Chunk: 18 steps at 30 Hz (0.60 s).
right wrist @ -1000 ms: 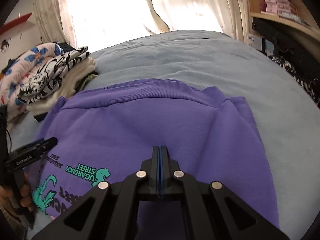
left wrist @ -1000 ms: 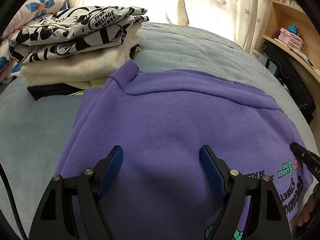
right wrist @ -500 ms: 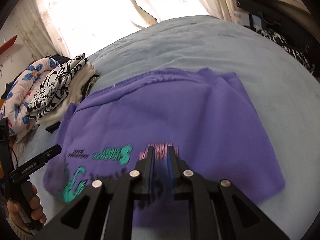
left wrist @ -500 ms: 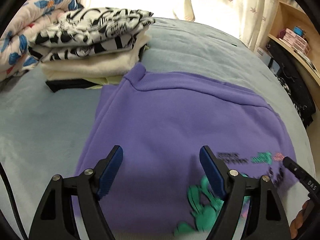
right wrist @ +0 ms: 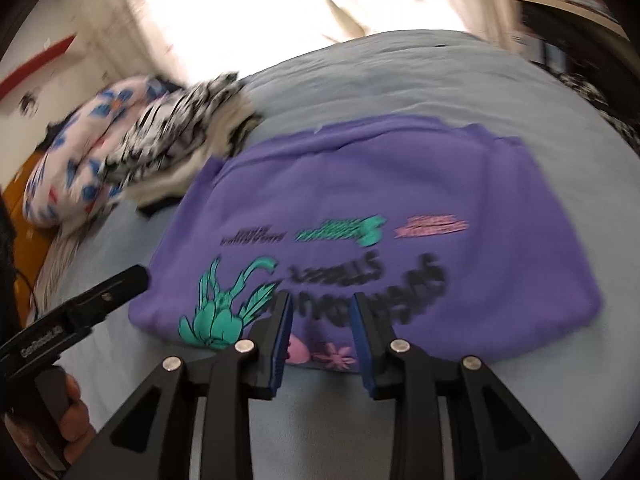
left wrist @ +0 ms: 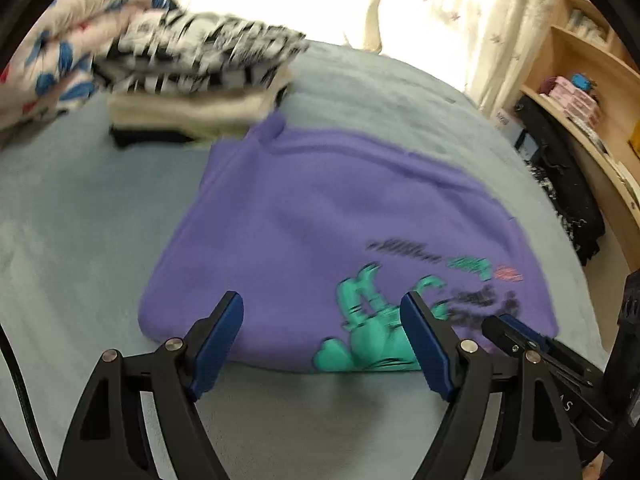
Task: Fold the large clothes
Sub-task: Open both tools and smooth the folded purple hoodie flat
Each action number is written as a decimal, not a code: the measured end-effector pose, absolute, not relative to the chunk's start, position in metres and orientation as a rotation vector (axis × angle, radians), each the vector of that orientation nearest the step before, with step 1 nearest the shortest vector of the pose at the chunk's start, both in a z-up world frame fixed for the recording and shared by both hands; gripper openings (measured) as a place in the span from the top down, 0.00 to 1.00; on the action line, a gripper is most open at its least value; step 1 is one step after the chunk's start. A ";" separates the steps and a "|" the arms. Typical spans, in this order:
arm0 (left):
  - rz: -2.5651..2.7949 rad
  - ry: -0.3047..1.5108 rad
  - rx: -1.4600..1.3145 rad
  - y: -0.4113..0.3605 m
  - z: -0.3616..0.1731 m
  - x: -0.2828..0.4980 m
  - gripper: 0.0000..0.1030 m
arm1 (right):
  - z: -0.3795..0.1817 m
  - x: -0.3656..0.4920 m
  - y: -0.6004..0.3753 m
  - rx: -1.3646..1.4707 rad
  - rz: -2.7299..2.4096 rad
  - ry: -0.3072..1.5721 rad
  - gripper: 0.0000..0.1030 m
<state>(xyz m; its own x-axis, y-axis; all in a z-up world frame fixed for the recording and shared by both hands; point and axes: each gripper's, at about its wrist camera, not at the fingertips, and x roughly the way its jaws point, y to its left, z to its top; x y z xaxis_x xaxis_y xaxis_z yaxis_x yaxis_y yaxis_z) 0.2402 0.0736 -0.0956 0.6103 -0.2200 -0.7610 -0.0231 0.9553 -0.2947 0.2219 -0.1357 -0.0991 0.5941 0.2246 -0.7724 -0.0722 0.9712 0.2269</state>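
Observation:
A purple sweatshirt (left wrist: 320, 216) (right wrist: 400, 184) with a green, black and pink print lies folded flat on the pale blue bed. My left gripper (left wrist: 322, 316) hovers open over the sweatshirt's near edge, nothing between its blue pads. In the right wrist view my right gripper (right wrist: 320, 312) hangs above the near edge too; its jaws are opening and hold nothing. The right gripper's tip (left wrist: 516, 332) shows at the lower right of the left wrist view, and the left gripper's finger (right wrist: 100, 296) with a hand at the lower left of the right wrist view.
A stack of folded clothes (left wrist: 200, 80) (right wrist: 184, 140), black-and-white print on top, sits just beyond the sweatshirt's far left corner, beside a floral quilt (left wrist: 60, 52) (right wrist: 80, 152). Wooden shelves (left wrist: 592, 92) and dark bags (left wrist: 560, 184) stand right of the bed (left wrist: 80, 240). Curtains hang behind.
Both grippers have drawn back toward the sweatshirt's near edge, so the whole printed front now shows. The right gripper's jaws have parted from shut. The left stays open.

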 end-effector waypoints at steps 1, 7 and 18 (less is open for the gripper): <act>-0.098 0.929 -0.289 0.079 -0.106 0.245 0.23 | -0.107 0.227 -0.135 0.145 0.161 0.931 0.71; 0.024 0.981 -0.313 0.128 -0.141 0.260 0.25 | -0.111 0.229 -0.188 0.124 -0.010 0.904 0.74; 0.081 1.023 -0.419 0.163 -0.166 0.262 0.26 | -0.130 0.214 -0.287 0.201 -0.219 0.956 0.82</act>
<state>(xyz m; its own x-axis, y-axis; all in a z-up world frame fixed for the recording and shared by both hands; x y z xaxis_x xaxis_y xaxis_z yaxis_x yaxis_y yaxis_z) 0.2623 0.1628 -0.1660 0.5248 -0.1275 -0.8416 -0.2589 0.9179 -0.3005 0.2143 -0.2865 -0.1303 0.5576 -0.0958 -0.8246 0.2727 0.9593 0.0730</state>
